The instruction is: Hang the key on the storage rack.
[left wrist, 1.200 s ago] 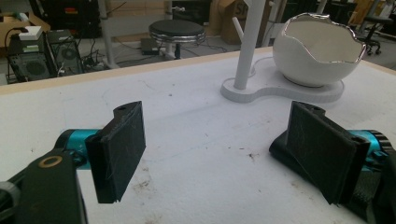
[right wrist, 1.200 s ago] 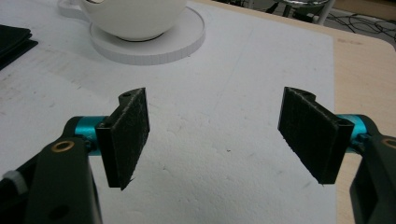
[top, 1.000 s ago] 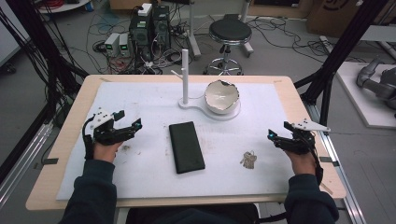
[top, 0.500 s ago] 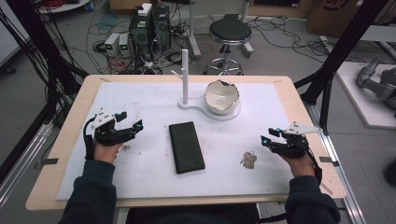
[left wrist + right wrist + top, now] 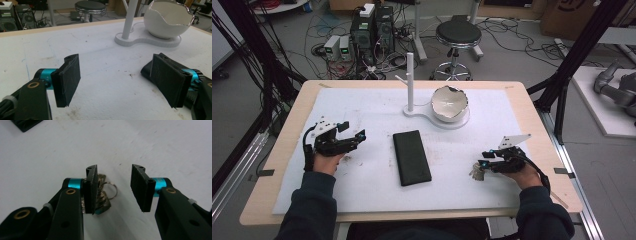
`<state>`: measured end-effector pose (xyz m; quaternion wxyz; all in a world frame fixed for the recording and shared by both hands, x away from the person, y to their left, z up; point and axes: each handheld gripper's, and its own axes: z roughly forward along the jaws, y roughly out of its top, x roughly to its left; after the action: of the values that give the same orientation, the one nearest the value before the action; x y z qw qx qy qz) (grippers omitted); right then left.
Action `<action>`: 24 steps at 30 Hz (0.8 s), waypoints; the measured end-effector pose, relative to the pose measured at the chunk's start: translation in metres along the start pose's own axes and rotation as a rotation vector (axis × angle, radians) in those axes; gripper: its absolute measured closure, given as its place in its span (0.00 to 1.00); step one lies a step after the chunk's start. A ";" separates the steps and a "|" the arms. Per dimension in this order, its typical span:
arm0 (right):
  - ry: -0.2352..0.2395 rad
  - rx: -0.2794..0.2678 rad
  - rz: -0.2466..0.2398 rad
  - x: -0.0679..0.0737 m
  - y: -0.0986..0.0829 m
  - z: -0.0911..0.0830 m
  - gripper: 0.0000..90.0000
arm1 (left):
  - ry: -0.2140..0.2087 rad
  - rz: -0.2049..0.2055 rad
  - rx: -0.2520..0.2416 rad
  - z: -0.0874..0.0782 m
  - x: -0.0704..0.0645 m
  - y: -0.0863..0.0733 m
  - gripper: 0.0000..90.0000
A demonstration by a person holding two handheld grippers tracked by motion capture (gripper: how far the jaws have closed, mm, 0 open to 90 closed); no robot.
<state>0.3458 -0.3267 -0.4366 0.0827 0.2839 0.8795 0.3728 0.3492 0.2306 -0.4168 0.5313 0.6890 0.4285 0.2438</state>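
Note:
A small bunch of keys (image 5: 476,173) lies on the white mat at the right front. My right gripper (image 5: 483,159) is low over it and open. In the right gripper view the keys (image 5: 103,197) lie against the inner face of one pad and partly behind it, with the ring in the gap of the right gripper (image 5: 113,187). My left gripper (image 5: 353,131) rests open at the left of the mat. In the left gripper view the left gripper (image 5: 117,80) has only bare mat between its pads.
A flat black rectangular case (image 5: 411,157) lies mid-table; its corner (image 5: 25,123) shows beyond the right gripper. At the back stand a white post (image 5: 410,82) and a cracked-egg-shaped white bowl (image 5: 450,103) on one white base (image 5: 150,42). The wooden table edge (image 5: 552,150) runs right of my right hand.
My right gripper has moved left and down until its jaws stand around the keys. The left gripper has stayed where it was.

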 end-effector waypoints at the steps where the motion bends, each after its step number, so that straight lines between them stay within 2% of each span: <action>1: 0.000 0.000 0.000 0.000 0.000 0.000 0.65 | 0.000 0.000 0.000 0.000 0.000 0.000 0.27; 2: 0.053 0.016 0.020 -0.001 -0.001 0.006 0.66 | 0.001 -0.001 0.002 0.000 0.000 0.000 0.27; 4: 0.081 0.021 0.025 -0.001 0.000 0.006 0.72 | 0.000 0.000 0.004 0.000 0.000 0.000 0.27; 5: 0.084 0.023 0.031 0.000 0.000 0.005 0.73 | 0.000 0.000 0.004 0.000 0.000 0.000 0.27; 7: 0.083 0.016 0.026 -0.001 -0.001 0.003 0.81 | 0.002 -0.005 0.002 0.000 0.000 0.000 0.27; 9: 0.095 0.021 0.037 -0.001 -0.001 0.002 0.83 | 0.003 -0.004 0.002 0.000 0.001 0.000 0.27; 10: 0.110 0.021 0.021 0.000 -0.001 0.002 0.91 | 0.005 -0.008 0.002 0.000 0.001 0.000 0.27; 12: 0.114 0.026 0.009 0.002 -0.001 0.002 0.94 | 0.006 -0.008 0.003 0.000 0.001 0.000 0.27; 14: 0.107 0.021 0.009 0.002 -0.001 0.000 0.95 | 0.006 -0.008 0.004 -0.001 0.001 0.000 0.27; 16: 0.086 -0.015 0.008 0.001 -0.001 -0.005 1.00 | 0.009 -0.009 0.005 -0.001 0.001 0.000 0.27; 20: 0.014 -0.087 0.059 -0.003 -0.002 -0.016 1.00 | 0.009 -0.008 0.009 -0.001 0.001 0.000 0.27; 22: -0.017 -0.088 0.082 -0.005 -0.003 -0.019 1.00 | 0.009 -0.008 0.009 0.000 0.001 0.000 0.27; 23: -0.017 -0.088 0.082 -0.005 -0.003 -0.019 1.00 | 0.009 -0.008 0.009 0.000 0.001 0.000 0.27; 24: -0.017 -0.077 0.093 -0.005 -0.003 -0.018 0.93 | 0.008 -0.009 0.010 -0.001 0.001 0.000 0.27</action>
<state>0.3422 -0.3424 -0.4265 0.0837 0.3242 0.8496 0.4075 0.3489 0.2314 -0.4171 0.5272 0.6887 0.4348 0.2422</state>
